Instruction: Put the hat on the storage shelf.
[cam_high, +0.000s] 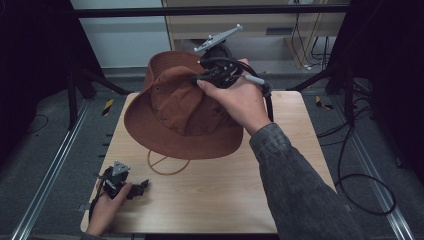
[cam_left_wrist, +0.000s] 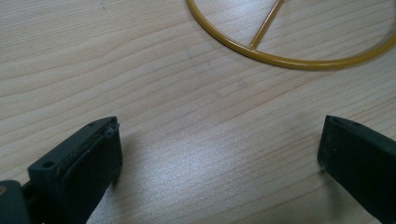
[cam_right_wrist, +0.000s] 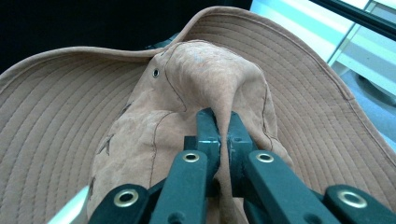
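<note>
Two tongs in play, and the right tongs (cam_right_wrist: 223, 122) have the action: their black jaws are pinched tight on a fold of the crown of the brown hat (cam_high: 180, 107), the suede-like cloth bunched up between the pads. From the right gripper view the wide stitched brim fans out behind the crown, with a small metal eyelet on the crown's side. In the high view the right hand (cam_high: 240, 102) carries the hat in the air above the far half of the counter (cam_high: 220, 195), brim tilted, crown turned toward the hand, and a grey sleeve runs in from the lower right. Under the hat's near edge a thin yellow ring (cam_high: 167, 165) with a spoke across it lies flat on the wood, partly hidden by the brim.

Down at the near left corner, the left hand (cam_high: 107, 205) rests on the counter with the left tongs (cam_left_wrist: 219, 154). Their jaws stand wide apart with nothing between them, just bare wood grain, and they point toward the yellow ring, which curves across the top of the left gripper view, near but not touching. Hat and left tongs are well apart.
</note>
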